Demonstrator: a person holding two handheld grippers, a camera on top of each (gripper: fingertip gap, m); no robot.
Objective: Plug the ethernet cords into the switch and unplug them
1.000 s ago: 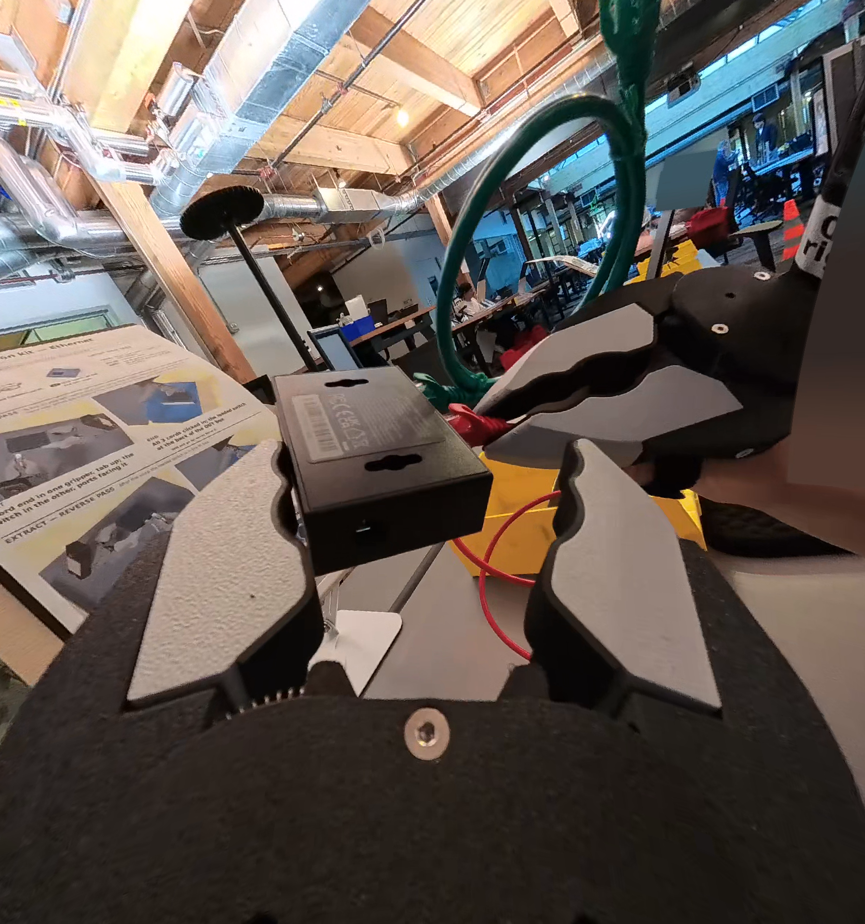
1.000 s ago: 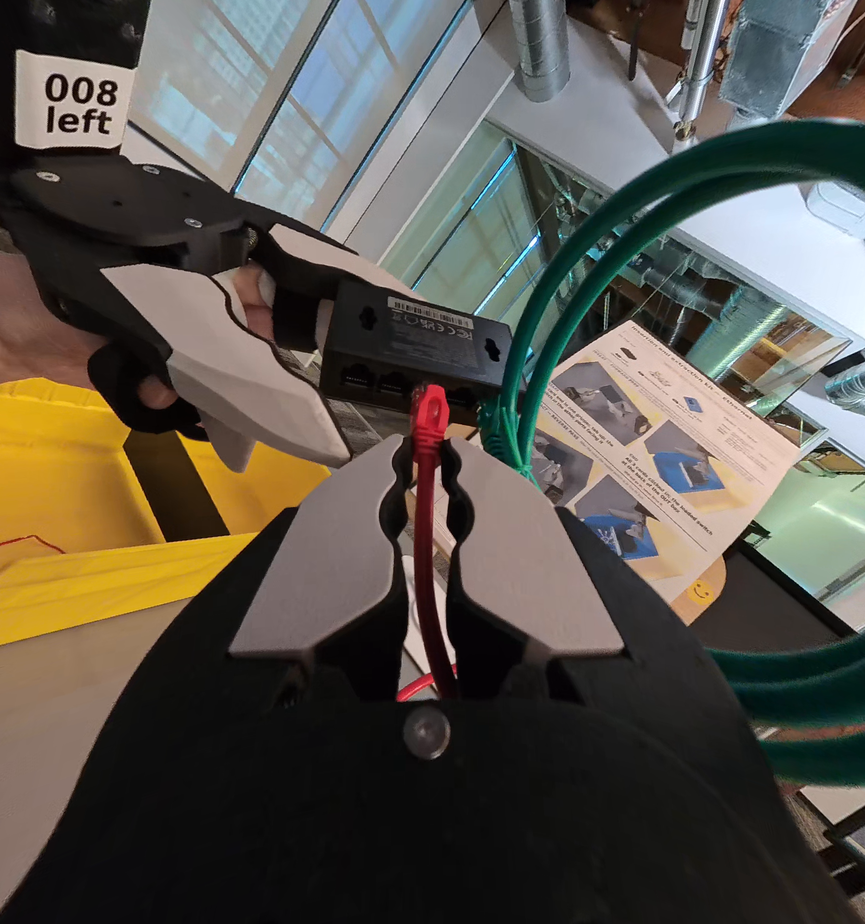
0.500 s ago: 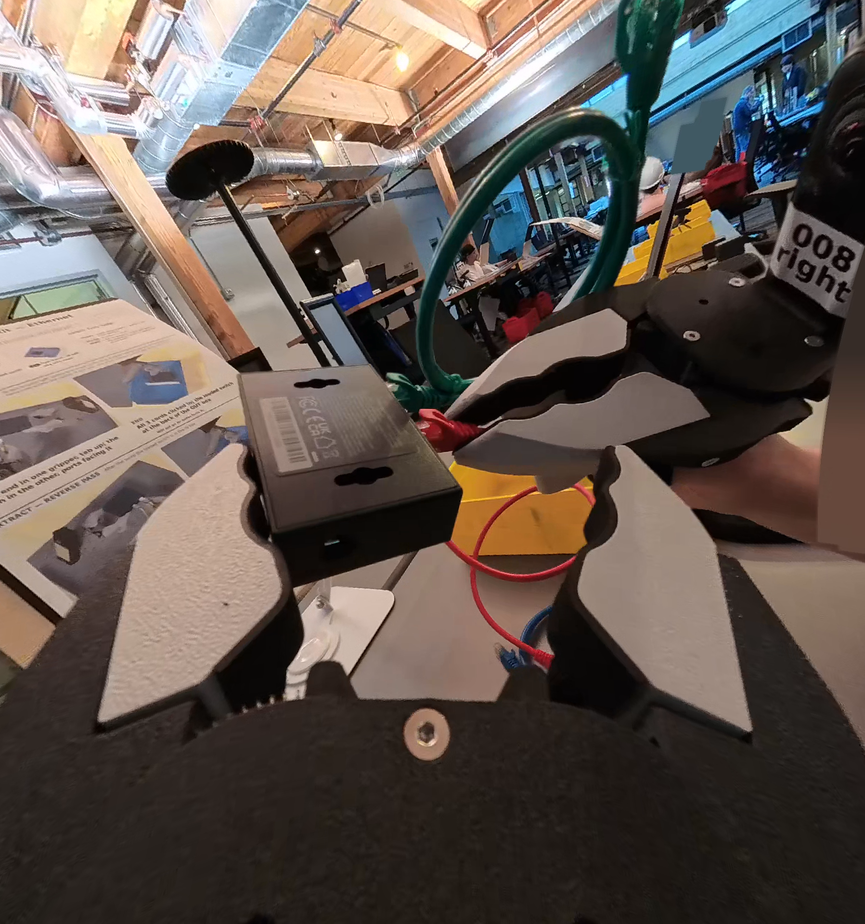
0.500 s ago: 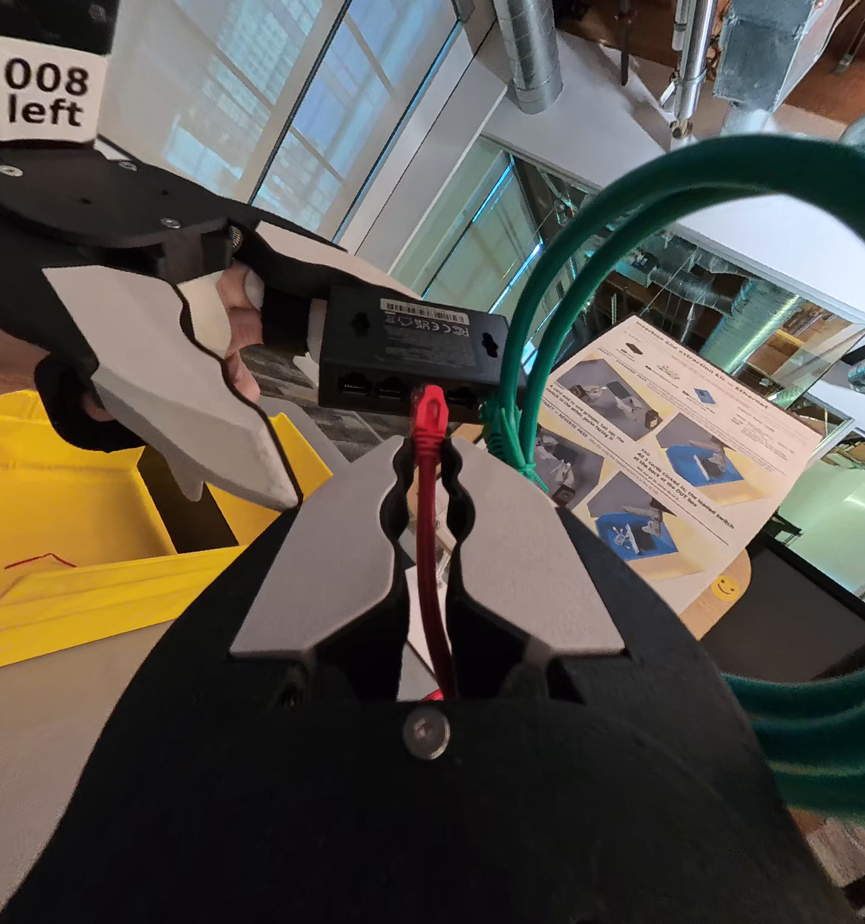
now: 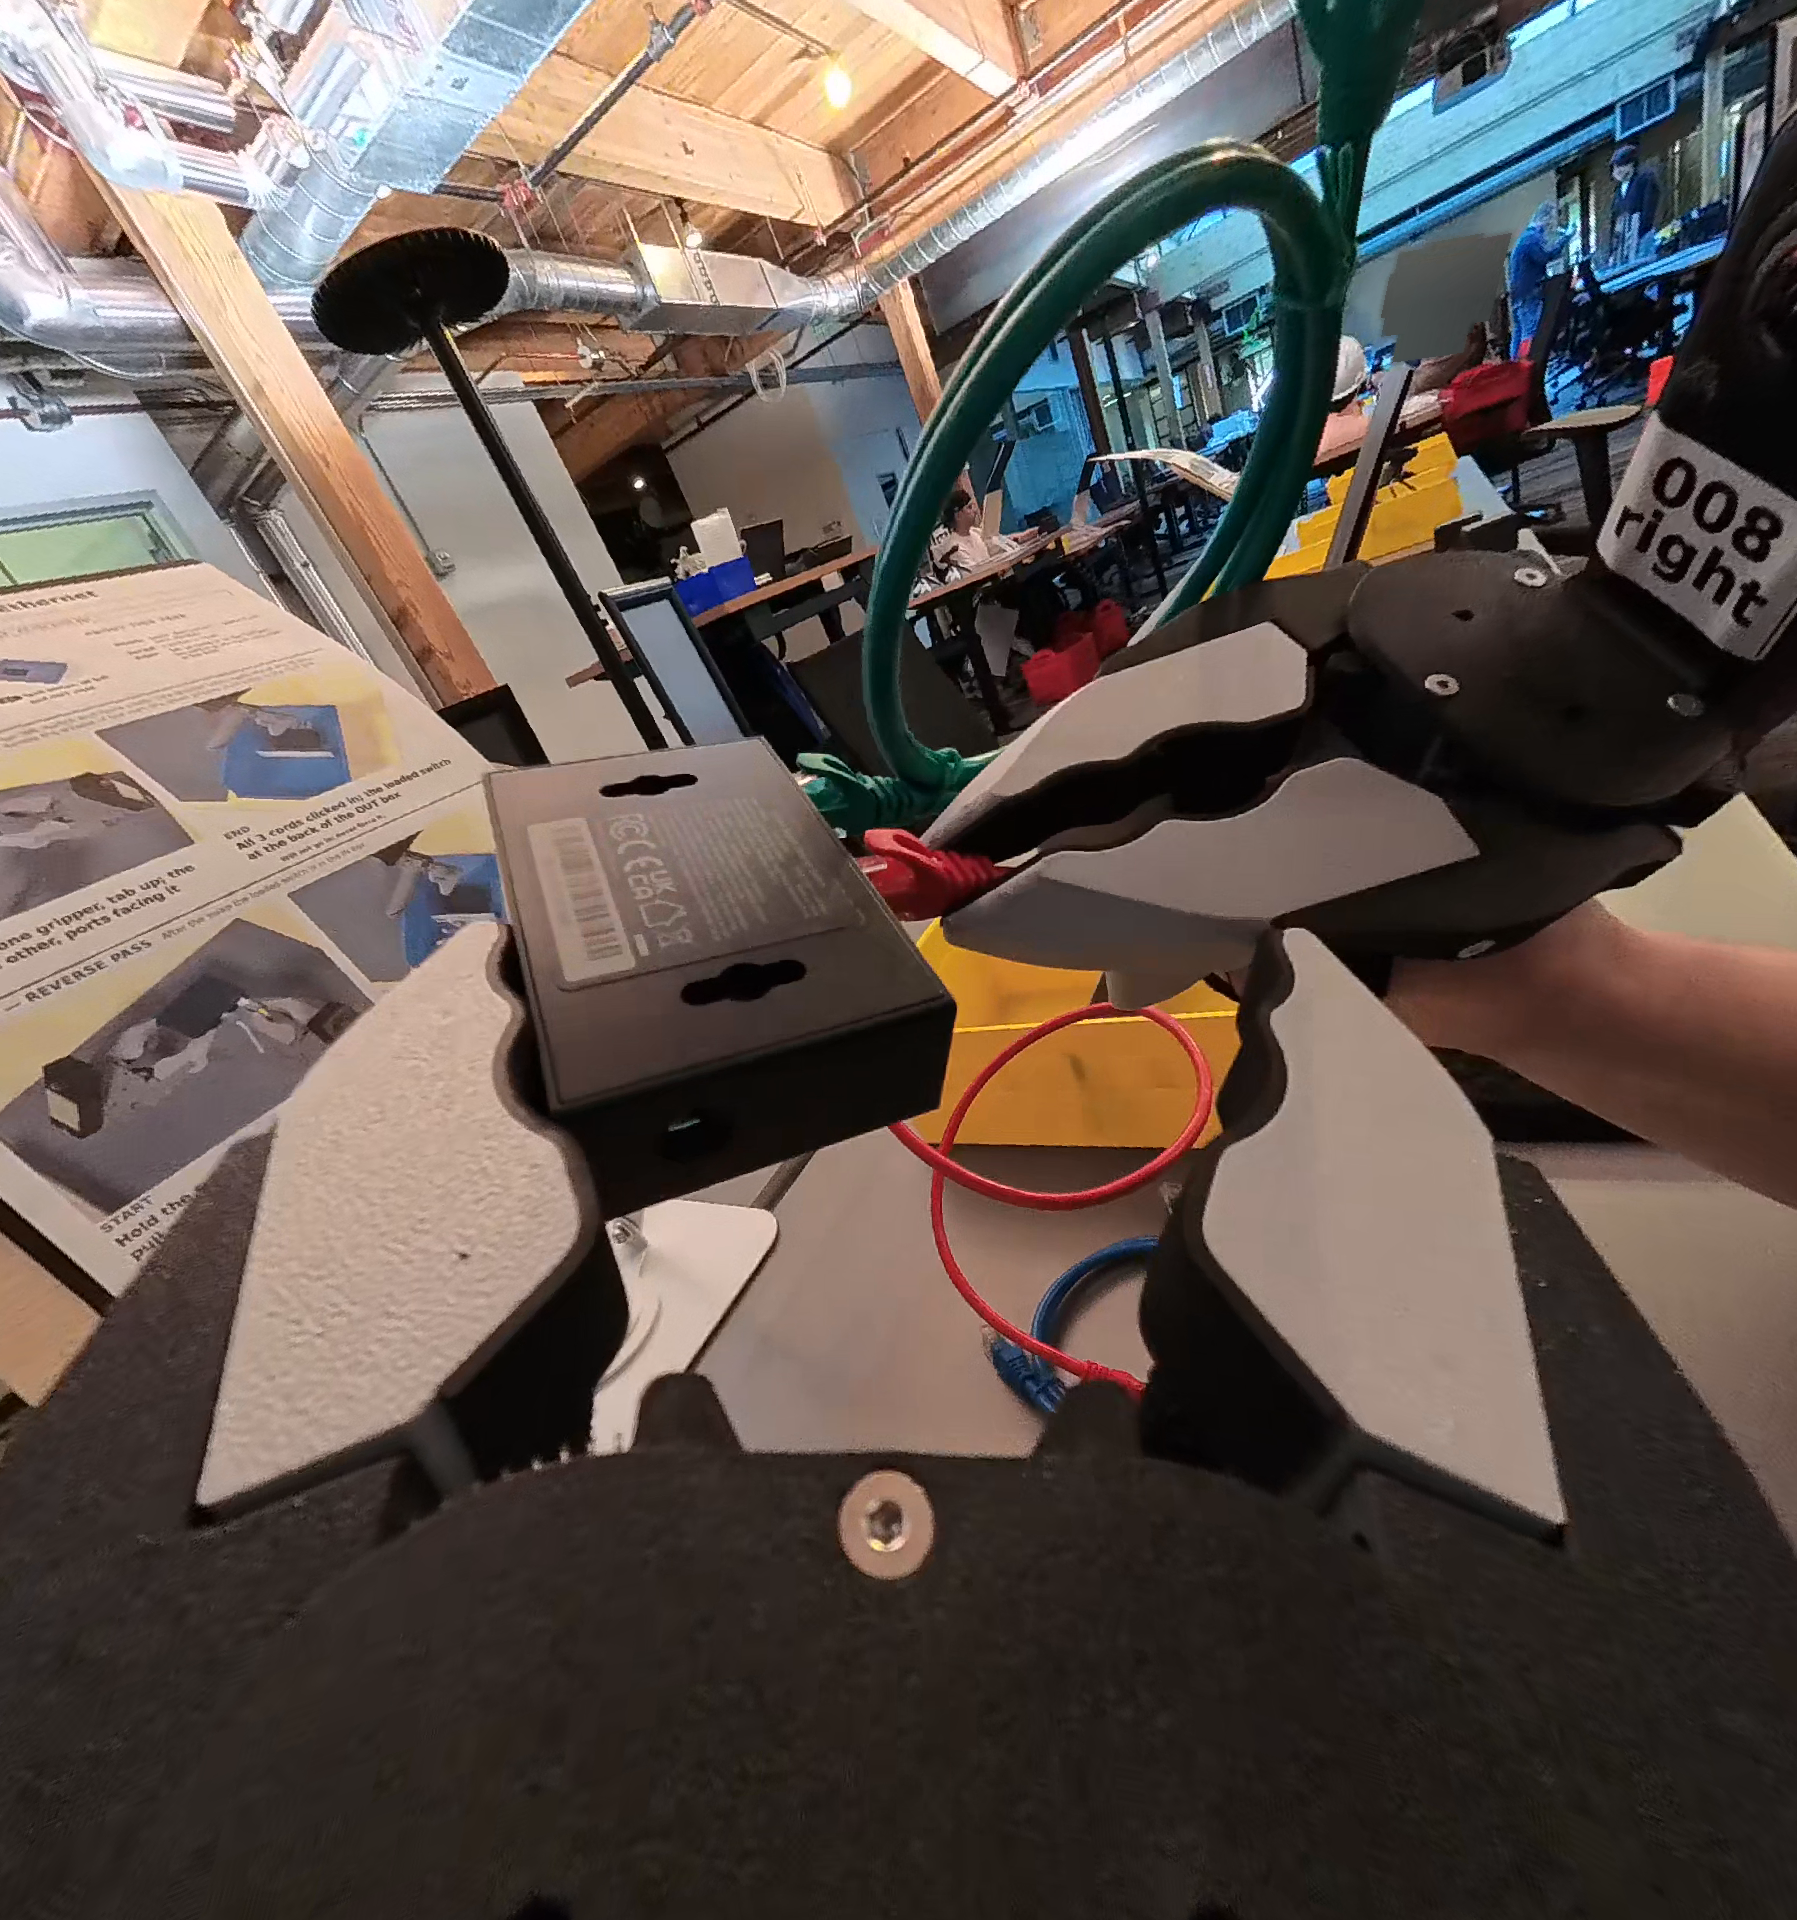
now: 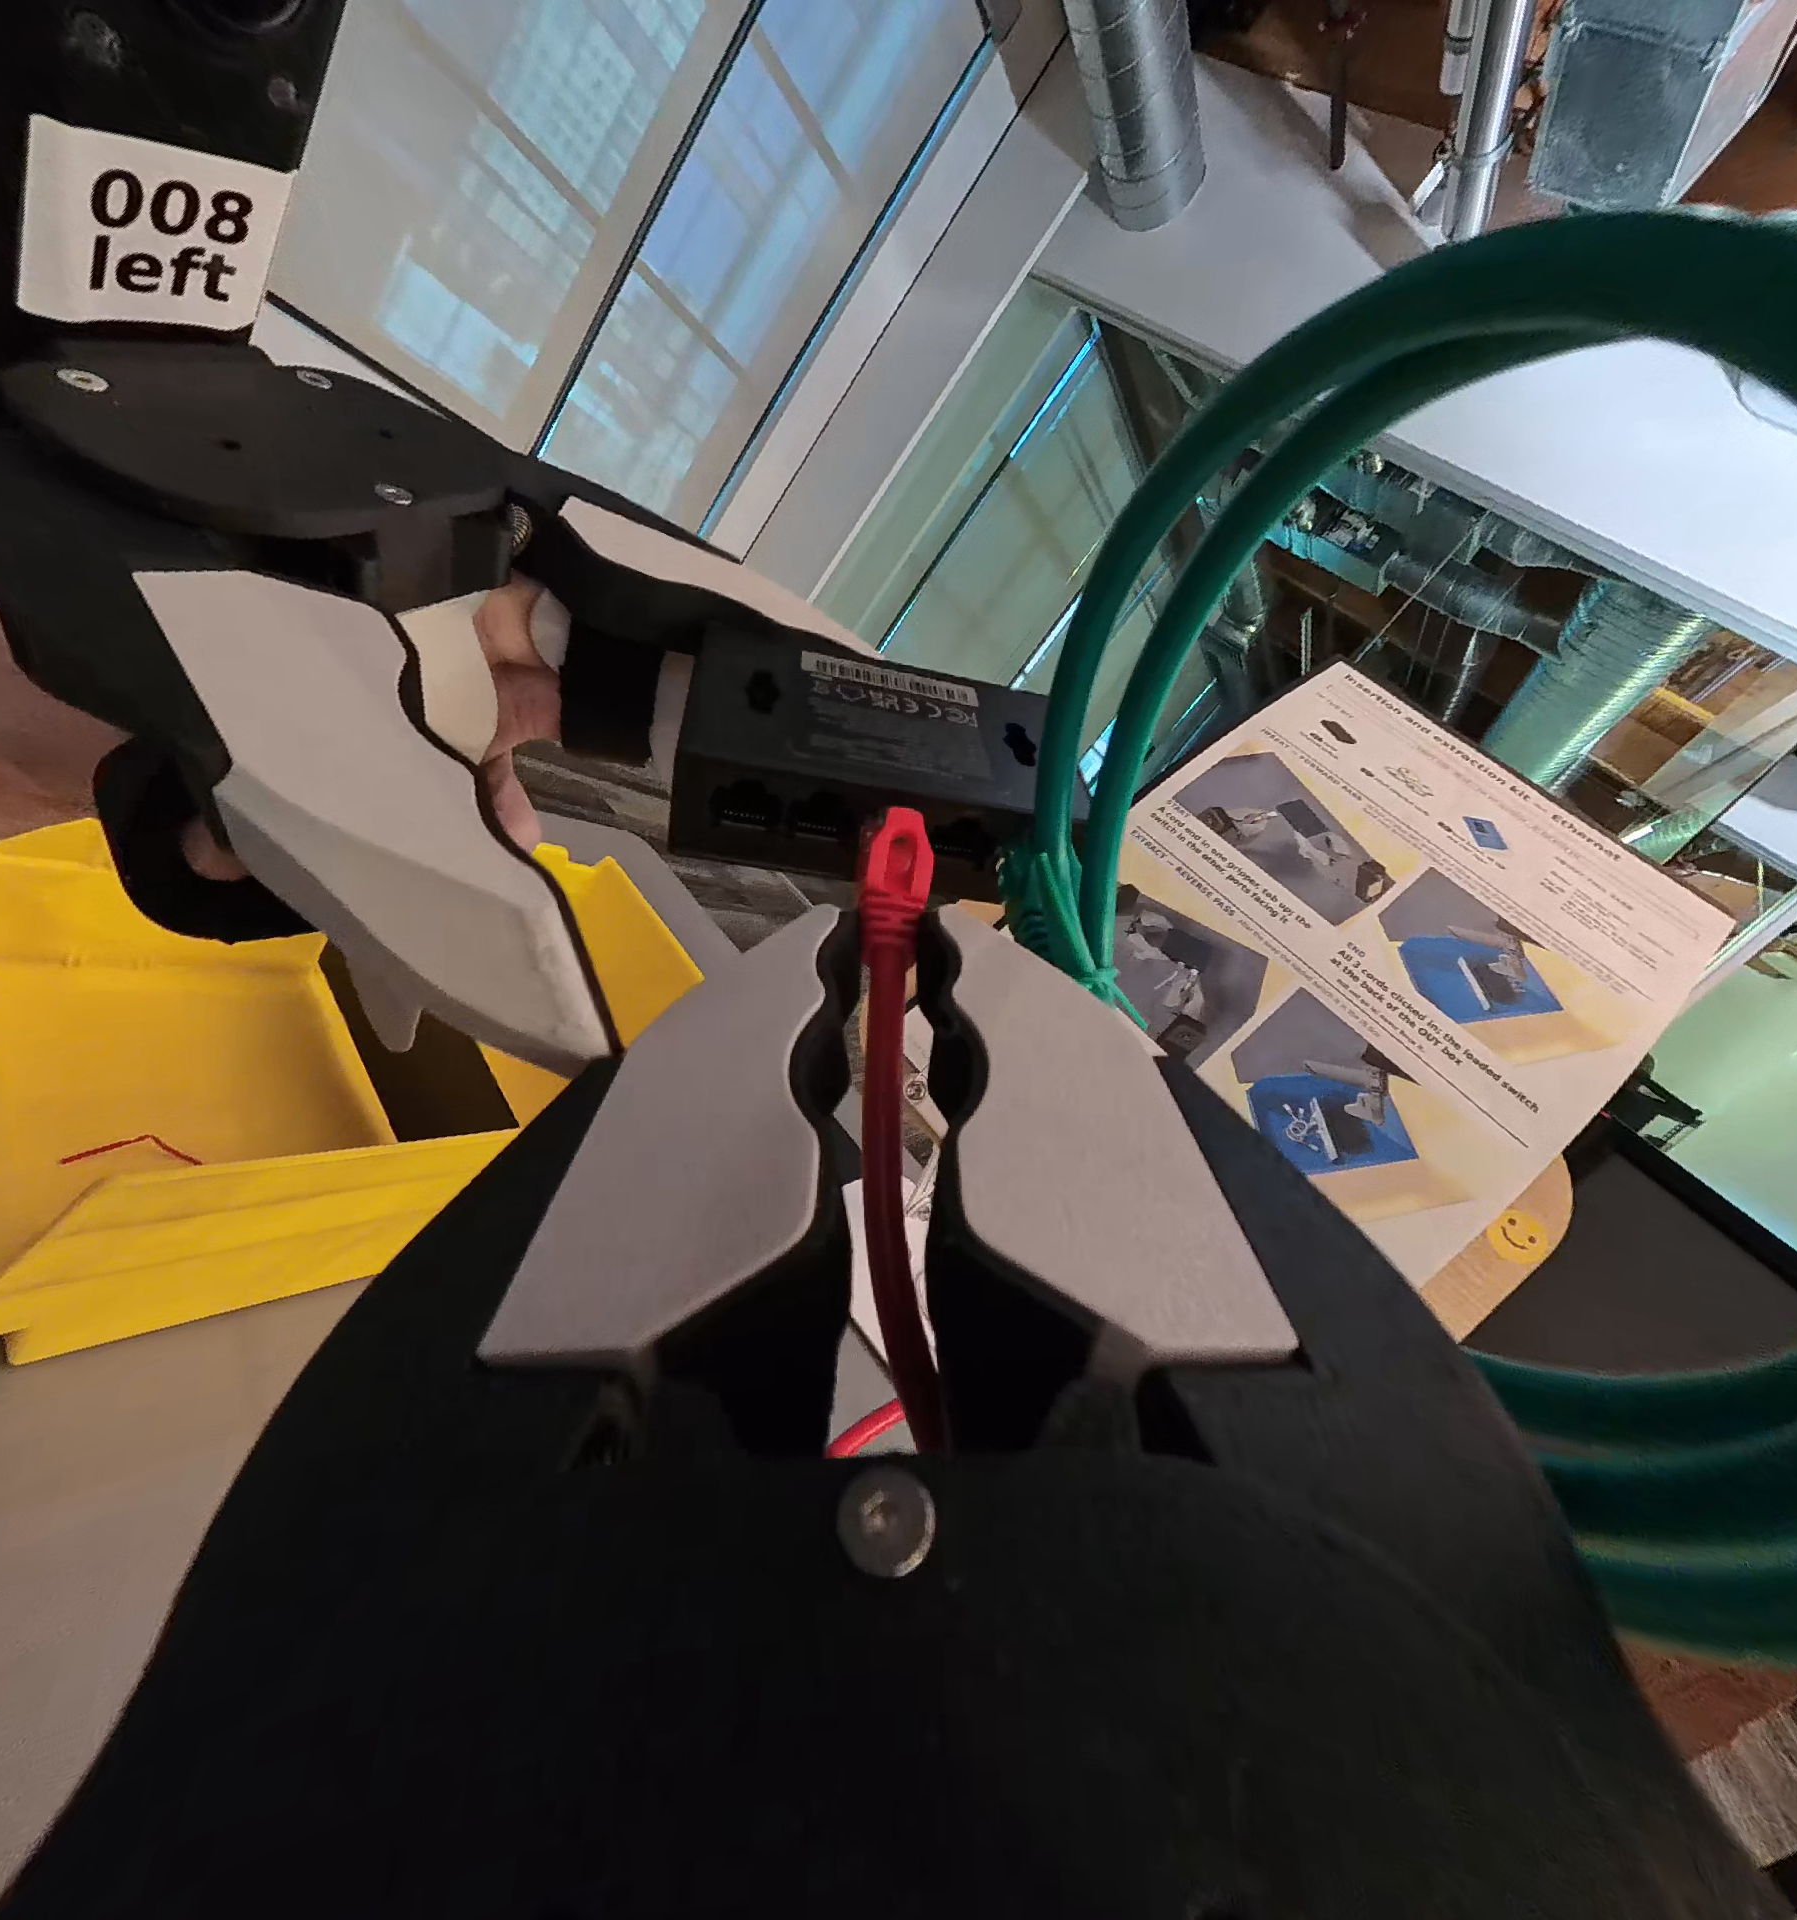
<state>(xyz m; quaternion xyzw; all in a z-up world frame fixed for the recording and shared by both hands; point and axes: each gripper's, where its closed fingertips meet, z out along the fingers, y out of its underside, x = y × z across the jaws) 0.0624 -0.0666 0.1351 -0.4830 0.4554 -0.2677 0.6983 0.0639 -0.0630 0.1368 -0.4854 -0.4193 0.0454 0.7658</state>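
Observation:
The black switch [image 5: 707, 935] is in the air with its labelled underside up, one end resting against my left gripper's left finger. My left gripper [image 5: 889, 966] is open wide and its right finger is clear of the switch. My right gripper [image 6: 889, 920] is shut on the red cord [image 6: 889, 1143] just behind its plug. The plug tip is at a middle port of the switch [image 6: 873, 727]. A coiled green cord [image 6: 1081, 779] is plugged in at the switch's end port. A blue cord [image 5: 1060, 1309] lies on the table.
A yellow bin [image 6: 146, 1039] sits on the grey table [image 5: 873, 1351] below the grippers. An instruction sheet [image 5: 146, 831] leans up on the left. A black stand with a disc top [image 5: 411, 291] rises behind the switch. A person's hand [image 5: 1600, 1060] holds the right gripper. My left and right fingertips are right by each other.
My left gripper's fingers have spread wider, and its right finger has moved away from the switch. The right gripper stays shut on the red cord at the port.

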